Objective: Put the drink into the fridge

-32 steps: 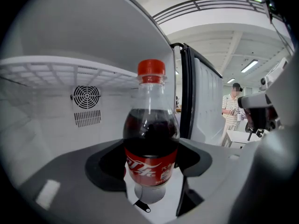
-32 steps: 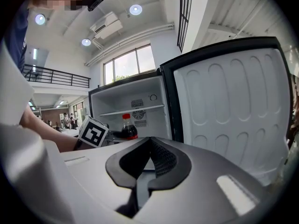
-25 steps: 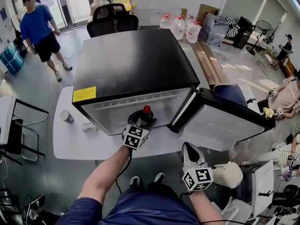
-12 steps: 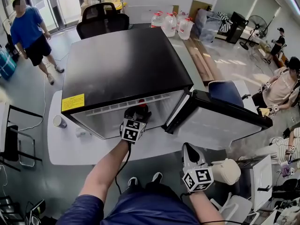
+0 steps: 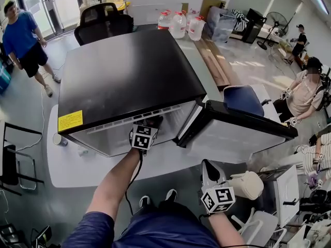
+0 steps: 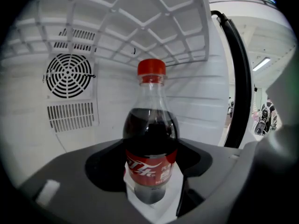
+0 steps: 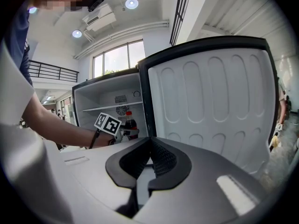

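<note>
A cola bottle (image 6: 150, 139) with a red cap and red label stands upright between the jaws of my left gripper (image 6: 150, 192), which is shut on its lower body. The bottle is inside the white fridge cavity, under the wire shelf (image 6: 140, 27) and right of the round fan grille (image 6: 69, 76). In the head view my left gripper (image 5: 144, 134) reaches under the black fridge top (image 5: 129, 71), which hides the bottle. The right gripper view shows the bottle (image 7: 130, 123) in the lower compartment. My right gripper (image 5: 208, 165) hangs low in front of the open door (image 5: 238, 133), shut and empty.
The fridge stands on a white table (image 5: 67, 164) with a paper cup (image 5: 60, 139) at its left. The open door (image 7: 215, 101) swings out to the right. An office chair (image 5: 101, 19), water jugs (image 5: 178, 25) and a standing person (image 5: 20, 40) are behind; people sit at right (image 5: 305, 92).
My left gripper has carried the bottle forward into the fridge; its red cap, seen before in the head view, is now hidden under the fridge top. The right gripper has stayed put.
</note>
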Tool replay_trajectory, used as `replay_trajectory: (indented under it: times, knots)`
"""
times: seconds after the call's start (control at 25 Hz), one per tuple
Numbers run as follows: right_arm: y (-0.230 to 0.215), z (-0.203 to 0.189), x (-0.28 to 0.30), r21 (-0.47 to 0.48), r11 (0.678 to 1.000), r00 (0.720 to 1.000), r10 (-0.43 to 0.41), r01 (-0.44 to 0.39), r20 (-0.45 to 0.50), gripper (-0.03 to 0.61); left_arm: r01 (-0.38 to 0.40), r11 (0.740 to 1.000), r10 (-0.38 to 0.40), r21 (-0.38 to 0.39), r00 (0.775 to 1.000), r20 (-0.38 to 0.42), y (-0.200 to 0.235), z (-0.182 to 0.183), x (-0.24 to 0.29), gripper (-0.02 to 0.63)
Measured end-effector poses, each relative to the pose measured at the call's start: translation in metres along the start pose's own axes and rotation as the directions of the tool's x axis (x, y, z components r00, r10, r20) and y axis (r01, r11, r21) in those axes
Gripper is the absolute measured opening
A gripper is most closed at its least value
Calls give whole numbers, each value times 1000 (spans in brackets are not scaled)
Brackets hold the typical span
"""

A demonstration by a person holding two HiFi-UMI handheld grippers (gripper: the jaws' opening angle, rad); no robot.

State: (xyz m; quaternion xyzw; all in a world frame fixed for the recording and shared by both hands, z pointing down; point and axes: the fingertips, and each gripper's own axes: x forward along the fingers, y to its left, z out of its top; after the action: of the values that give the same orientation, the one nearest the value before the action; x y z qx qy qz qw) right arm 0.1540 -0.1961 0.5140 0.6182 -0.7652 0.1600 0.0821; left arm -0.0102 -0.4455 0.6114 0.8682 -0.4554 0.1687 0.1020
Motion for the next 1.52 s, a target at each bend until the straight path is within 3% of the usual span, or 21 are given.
replay_trajectory:
  times: [0.76, 1.16, 1.52]
  knots:
    - [10, 1, 14, 15, 999, 999, 40, -40, 1, 6, -10, 998, 11, 64, 1000, -26, -6, 4, -6, 318]
    - [13, 13, 19, 12, 998, 998, 61, -62, 32, 6, -18, 1000, 18, 20, 1000, 4, -4, 5, -36, 318]
    - [23, 24, 28, 8, 995, 994, 94, -95, 63, 6, 24, 1000, -24, 7, 999, 43, -16, 6, -89, 313]
